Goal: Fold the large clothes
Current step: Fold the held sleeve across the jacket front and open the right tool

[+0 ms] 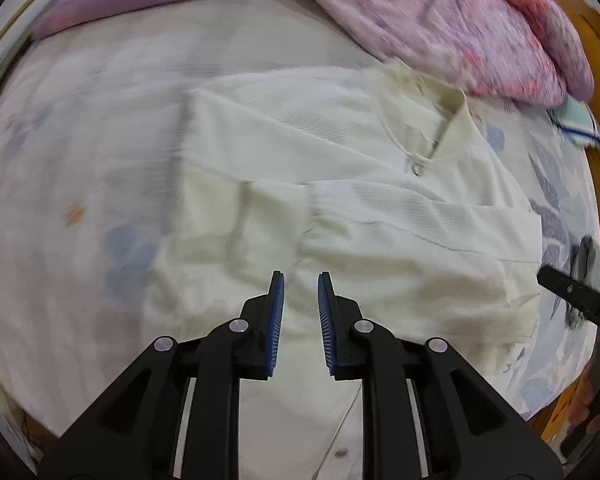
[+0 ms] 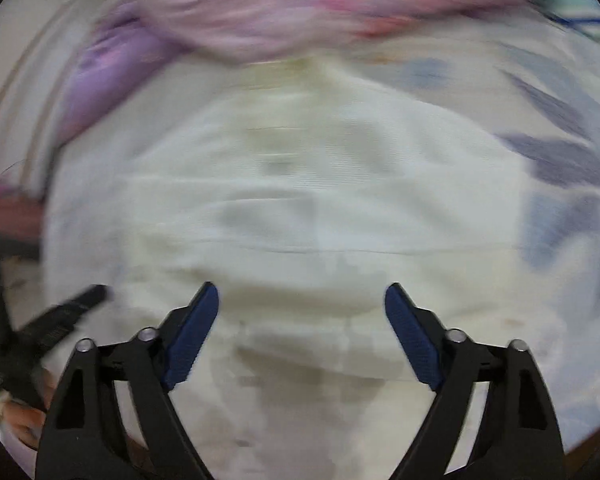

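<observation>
With sleeves already tucked across the white garment point(image 1: 340, 184), both tools hover empty: left gripper point(image 1: 301, 280) narrowly parted, right gripper point(image 2: 302, 292) wide, likely lining up a hem grab.

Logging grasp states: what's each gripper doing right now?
Left gripper: open, narrow gap, empty, over the shirt.
Right gripper: wide open, empty.

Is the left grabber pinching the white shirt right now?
No, the left gripper has an open gap between its blue pads, and the white shirt lies flat on the bed beyond them, not pinched.
</observation>
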Action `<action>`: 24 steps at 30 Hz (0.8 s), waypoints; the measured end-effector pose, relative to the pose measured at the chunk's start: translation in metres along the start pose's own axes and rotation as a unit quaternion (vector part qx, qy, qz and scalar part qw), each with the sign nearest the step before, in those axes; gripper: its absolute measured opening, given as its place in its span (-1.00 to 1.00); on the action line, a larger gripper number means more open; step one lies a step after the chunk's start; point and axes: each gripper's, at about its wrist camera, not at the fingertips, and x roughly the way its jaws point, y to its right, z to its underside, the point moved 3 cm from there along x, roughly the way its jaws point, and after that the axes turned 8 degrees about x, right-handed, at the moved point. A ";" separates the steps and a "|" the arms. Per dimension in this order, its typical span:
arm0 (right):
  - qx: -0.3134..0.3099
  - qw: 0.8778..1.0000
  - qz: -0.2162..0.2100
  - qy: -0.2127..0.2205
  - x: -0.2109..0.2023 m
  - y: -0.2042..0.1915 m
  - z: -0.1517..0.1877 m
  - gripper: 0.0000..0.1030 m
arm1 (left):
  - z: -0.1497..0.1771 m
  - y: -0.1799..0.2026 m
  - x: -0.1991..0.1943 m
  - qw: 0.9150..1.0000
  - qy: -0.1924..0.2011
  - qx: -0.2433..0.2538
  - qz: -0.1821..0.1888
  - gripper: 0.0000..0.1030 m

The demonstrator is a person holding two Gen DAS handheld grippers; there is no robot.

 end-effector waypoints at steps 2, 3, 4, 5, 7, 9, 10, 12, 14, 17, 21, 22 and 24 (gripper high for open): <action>0.037 0.999 0.029 -0.013 0.016 0.041 -0.007 -0.54 | -0.011 0.012 0.030 1.000 -0.017 0.015 0.009 -0.64; 0.047 0.998 0.034 -0.028 0.033 0.059 -0.010 -0.55 | -0.015 0.016 0.042 1.000 -0.020 0.018 0.014 -0.64; 0.054 0.997 0.042 -0.047 0.049 0.074 -0.009 -0.71 | -0.019 0.019 0.056 0.999 -0.019 0.021 0.023 -0.64; 0.076 0.993 0.041 -0.080 0.073 0.092 -0.006 -0.81 | -0.021 0.021 0.074 0.999 -0.032 0.022 0.030 -0.64; 0.136 0.986 0.004 -0.102 0.085 0.113 0.005 -0.93 | -0.018 0.021 0.106 0.996 -0.088 0.020 0.018 -0.67; 0.133 0.985 -0.008 -0.108 0.069 0.113 0.022 -0.93 | -0.014 0.023 0.108 0.996 -0.089 0.022 0.012 -0.67; 0.133 0.985 -0.014 -0.108 0.067 0.112 0.029 -0.93 | -0.011 0.024 0.106 0.996 -0.083 0.031 0.012 -0.67; 0.140 0.983 -0.028 -0.112 0.082 0.117 0.038 -0.94 | -0.008 0.022 0.111 0.996 -0.078 0.037 0.020 -0.67; 0.198 0.969 -0.045 -0.137 0.095 0.128 0.033 -0.97 | -0.009 0.017 0.117 0.995 -0.092 0.025 0.028 -0.66; 0.165 0.981 -0.025 -0.103 0.058 0.113 0.007 -0.89 | -0.021 0.018 0.098 0.996 -0.079 0.031 0.003 -0.65; 0.130 0.990 -0.035 -0.036 0.042 0.103 -0.051 -0.85 | -0.042 0.017 0.100 0.998 -0.056 0.036 0.018 -0.65; 0.125 0.991 -0.011 -0.040 0.058 0.108 -0.064 -0.92 | -0.044 0.014 0.112 0.997 -0.064 0.033 0.015 -0.67; 0.159 0.984 -0.018 -0.082 0.099 0.127 -0.073 -0.96 | -0.046 0.008 0.136 0.996 -0.078 0.007 0.037 -0.71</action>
